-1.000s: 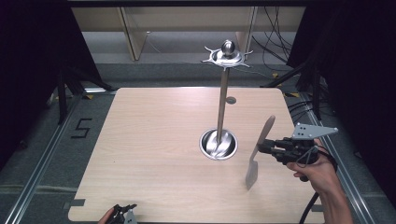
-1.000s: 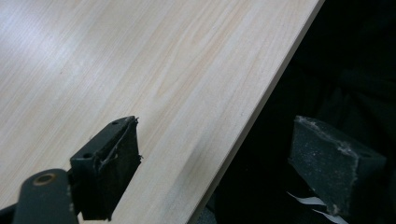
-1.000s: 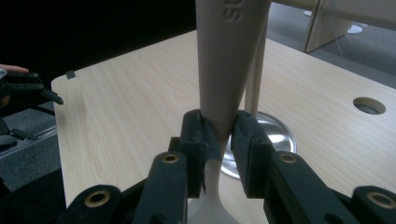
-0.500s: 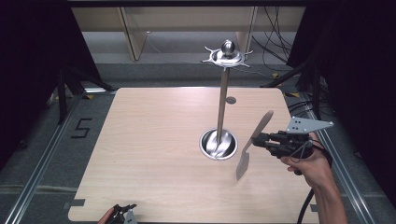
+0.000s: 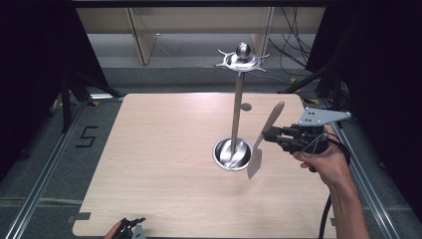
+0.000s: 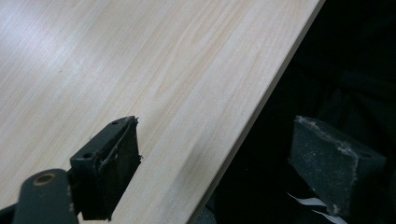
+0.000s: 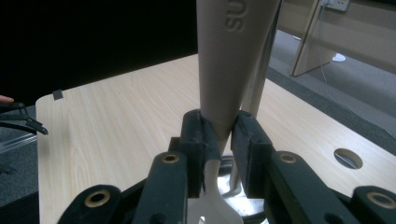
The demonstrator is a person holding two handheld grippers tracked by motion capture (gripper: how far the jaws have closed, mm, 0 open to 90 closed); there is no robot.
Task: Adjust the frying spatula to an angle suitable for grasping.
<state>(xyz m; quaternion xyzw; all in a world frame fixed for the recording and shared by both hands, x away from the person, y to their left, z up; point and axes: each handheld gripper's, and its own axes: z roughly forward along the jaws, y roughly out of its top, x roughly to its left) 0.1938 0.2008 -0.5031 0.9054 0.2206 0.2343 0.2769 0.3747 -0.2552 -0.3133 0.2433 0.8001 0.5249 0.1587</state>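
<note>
One grip: right gripper [image 5: 266,136] clamps beige plastic spatula [image 5: 262,142] at its neck.
Risk: blade swings into steel hanging stand [image 5: 238,107] at nine o'clock.
Left gripper [image 6: 210,163]: wide apart, empty.

— What can't you make out?

— The left gripper [image 5: 130,229] is cut off by the bottom edge of the high view; the spatula [image 7: 233,56] runs off the top of the right gripper view, its stamped letters cut short.

— And the blade?

— Partly hidden behind the pads [image 7: 201,135]; the stand [image 7: 261,88] sits mostly behind the handle.
</note>
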